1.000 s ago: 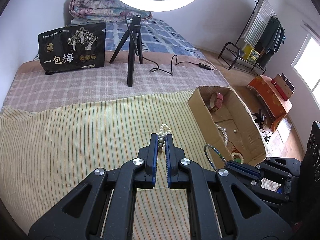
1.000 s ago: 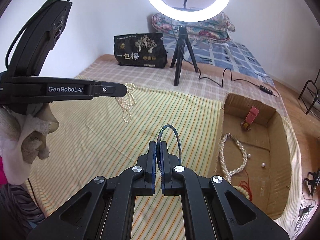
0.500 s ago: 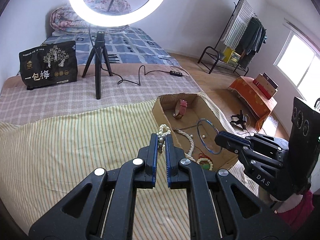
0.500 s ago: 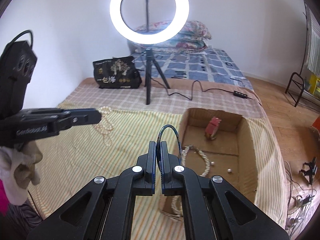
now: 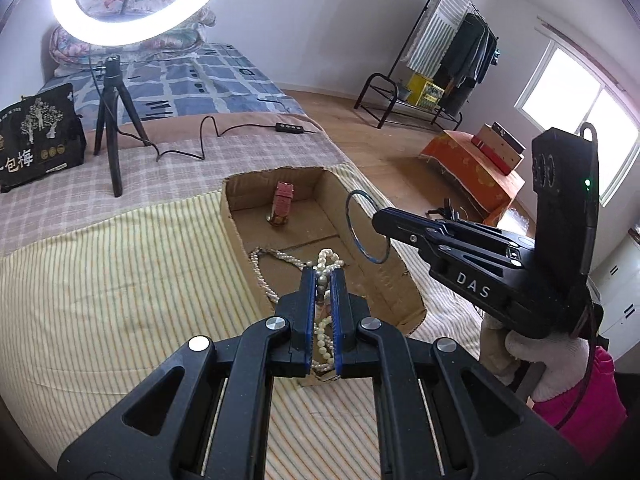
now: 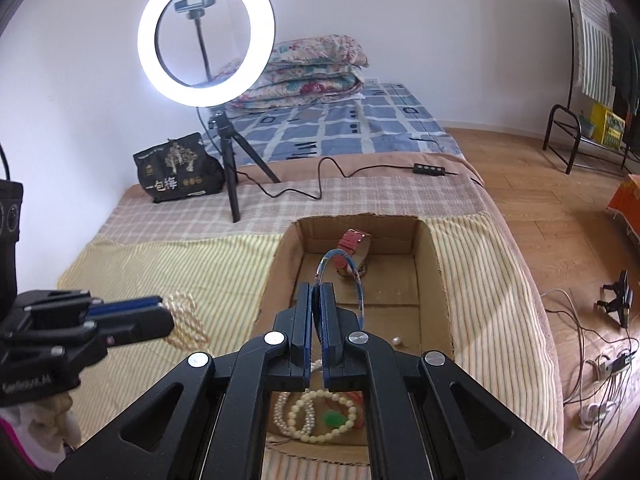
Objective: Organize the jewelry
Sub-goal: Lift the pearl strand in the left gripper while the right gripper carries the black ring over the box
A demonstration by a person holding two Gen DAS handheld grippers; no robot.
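Box (image 6: 430,264) beyond the fingers: rough matt corrugated cardboard. Pearls (image 5: 328,258) pinched between the pads: glossy, smooth. Bangle (image 6: 352,276): thin shiny metal. Striped cloth (image 5: 120,280) beneath: matt woven. Grippers' bodies: matt black plastic.

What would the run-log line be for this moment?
left gripper: shut on pearl strand | right gripper: shut on blue bangle | both at cardboard box | release: not yet

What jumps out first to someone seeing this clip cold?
The glowing white ring light on its tripod at the back of the bed. Nearer, the left hand-held gripper pinches a white pearl strand, and the right hand-held gripper a thin blue bangle over the open cardboard box.
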